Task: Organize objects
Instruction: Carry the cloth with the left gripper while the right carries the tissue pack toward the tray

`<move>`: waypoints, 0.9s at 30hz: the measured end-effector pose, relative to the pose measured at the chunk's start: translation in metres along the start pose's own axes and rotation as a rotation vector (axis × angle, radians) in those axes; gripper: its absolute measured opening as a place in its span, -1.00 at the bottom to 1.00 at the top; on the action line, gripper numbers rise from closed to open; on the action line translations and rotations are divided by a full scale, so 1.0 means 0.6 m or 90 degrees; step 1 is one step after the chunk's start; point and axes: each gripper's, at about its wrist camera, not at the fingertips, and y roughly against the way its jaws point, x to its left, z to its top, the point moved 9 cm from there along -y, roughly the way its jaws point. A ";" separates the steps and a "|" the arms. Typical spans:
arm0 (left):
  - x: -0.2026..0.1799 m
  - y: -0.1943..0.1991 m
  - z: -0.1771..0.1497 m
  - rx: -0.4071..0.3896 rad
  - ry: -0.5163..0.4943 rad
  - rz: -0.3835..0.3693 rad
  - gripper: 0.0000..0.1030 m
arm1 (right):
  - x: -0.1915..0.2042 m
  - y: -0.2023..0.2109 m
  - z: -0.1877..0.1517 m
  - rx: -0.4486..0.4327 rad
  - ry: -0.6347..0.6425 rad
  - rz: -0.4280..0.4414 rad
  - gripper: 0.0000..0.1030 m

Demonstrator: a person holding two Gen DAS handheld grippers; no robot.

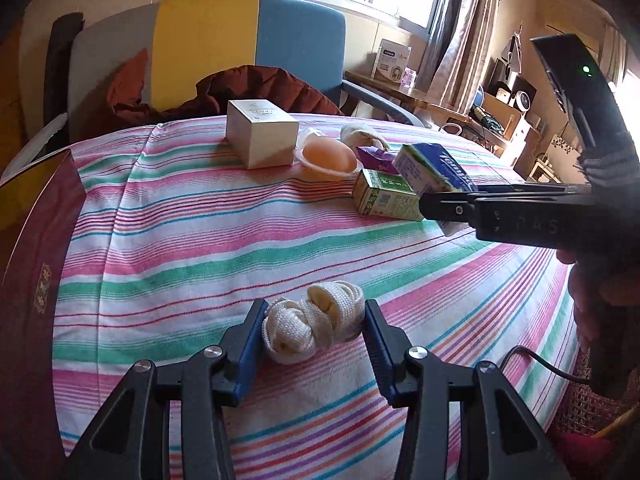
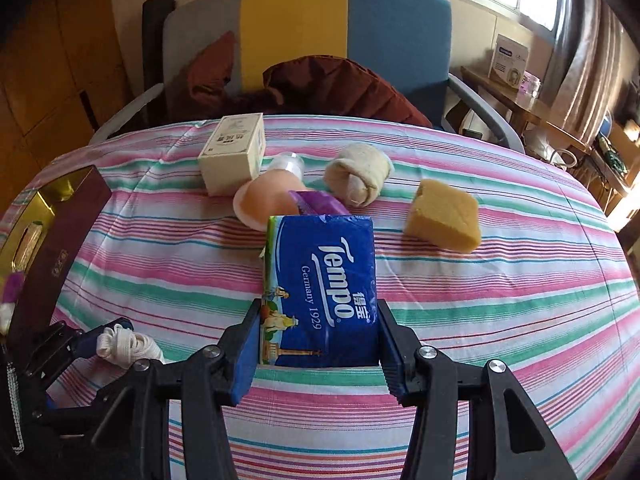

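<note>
My left gripper (image 1: 314,312) is shut on a bundle of white woven strap (image 1: 308,328), a pad pressing each side, just above the striped tablecloth (image 1: 200,248). In the right wrist view that left gripper (image 2: 116,332) sits at the lower left with the strap (image 2: 124,346). My right gripper (image 2: 318,320) is shut on a blue Tempo tissue pack (image 2: 324,280), held above the table's middle. From the left wrist view the right gripper (image 1: 440,204) comes in from the right with the tissue pack (image 1: 432,168), a hand behind it.
An open maroon gift box (image 2: 60,232) with gold lining stands at the left edge. Toward the back lie a white carton (image 2: 234,152), a peach cup (image 1: 328,156), a purple packet (image 1: 374,158), a green box (image 1: 384,196), a rolled cloth (image 2: 358,172) and a yellow sponge (image 2: 444,216). A chair (image 2: 396,36) stands behind.
</note>
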 end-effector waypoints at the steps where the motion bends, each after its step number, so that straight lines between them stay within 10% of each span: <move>1: 0.001 0.006 -0.004 0.000 0.002 -0.002 -0.08 | 0.007 -0.001 -0.001 0.000 0.011 -0.001 0.02; 27: 0.167 0.197 0.022 -0.112 0.124 0.064 -0.08 | 0.092 -0.007 -0.022 -0.011 0.117 0.015 0.02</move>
